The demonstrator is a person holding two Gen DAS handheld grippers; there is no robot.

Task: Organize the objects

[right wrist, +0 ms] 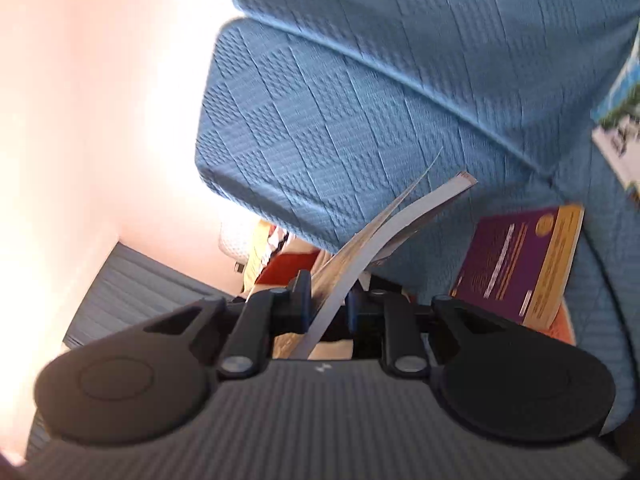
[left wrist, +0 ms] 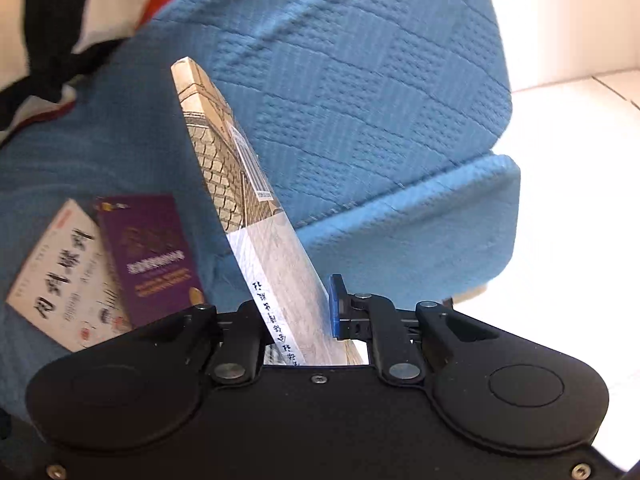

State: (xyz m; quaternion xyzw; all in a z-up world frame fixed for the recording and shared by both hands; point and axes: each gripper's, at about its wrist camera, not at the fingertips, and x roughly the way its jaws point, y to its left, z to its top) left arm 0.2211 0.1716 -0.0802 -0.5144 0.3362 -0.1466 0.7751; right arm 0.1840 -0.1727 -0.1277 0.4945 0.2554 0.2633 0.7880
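Note:
My left gripper (left wrist: pixel 296 314) is shut on a grey book with a tiled-roof picture on its cover (left wrist: pixel 236 168). The book stands tilted up and to the left, above a blue quilted sofa (left wrist: pixel 360 80). On the seat to its left lie a purple book (left wrist: pixel 152 256) and a white book with large black characters (left wrist: pixel 60 280), overlapping. My right gripper (right wrist: pixel 328 300) is shut on a thin book (right wrist: pixel 384 224) whose cover and pages fan apart at the far end. The purple book (right wrist: pixel 520 264) lies on the sofa (right wrist: pixel 360 100) to the right of it.
A black, white and red striped cloth (left wrist: pixel 52 20) lies at the sofa's far left. Pale tiled floor (left wrist: pixel 580 200) shows past the cushion's edge. Another book (right wrist: pixel 620 120) sits at the right edge. A dark ribbed surface (right wrist: pixel 120 288) and red and yellow items (right wrist: pixel 280 256) lie below the cushion.

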